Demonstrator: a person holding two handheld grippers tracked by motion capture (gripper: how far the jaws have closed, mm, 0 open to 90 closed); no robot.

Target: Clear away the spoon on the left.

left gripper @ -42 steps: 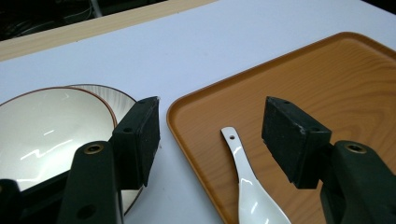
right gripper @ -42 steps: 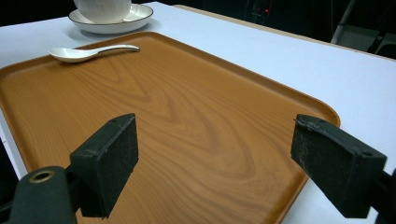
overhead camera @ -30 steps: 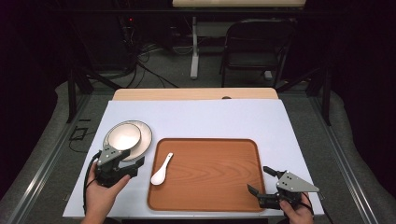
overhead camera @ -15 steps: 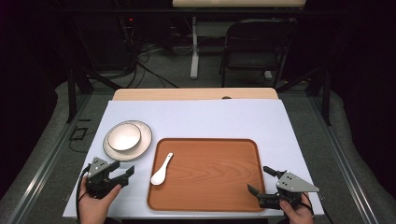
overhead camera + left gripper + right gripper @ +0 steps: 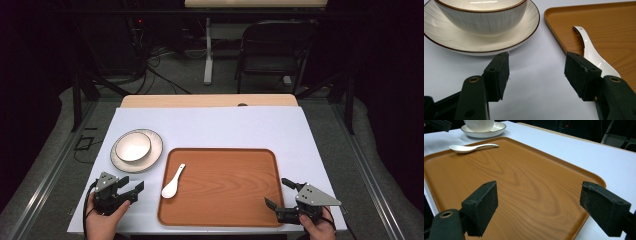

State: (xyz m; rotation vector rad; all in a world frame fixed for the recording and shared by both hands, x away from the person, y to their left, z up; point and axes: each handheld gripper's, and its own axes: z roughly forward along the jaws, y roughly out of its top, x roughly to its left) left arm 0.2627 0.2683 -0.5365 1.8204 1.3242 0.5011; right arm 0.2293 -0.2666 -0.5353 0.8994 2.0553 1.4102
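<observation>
Wooden tray (image 5: 225, 185) mid-table, both grippers idle and spread wide, nothing held.
Spoon (image 5: 173, 181) lies flat at tray's left edge, handle pointing away from the person. Bowl (image 5: 132, 146) sits in plate (image 5: 152, 152), just off tray's far-left corner on the white table (image 5: 225, 125). Left gripper (image 5: 131, 189) is left of tray, near its front, jaws apart and aimed at the gap between plate and tray. Right gripper (image 5: 280, 192) sits at tray's front-right corner, jaws released over the wood.
</observation>
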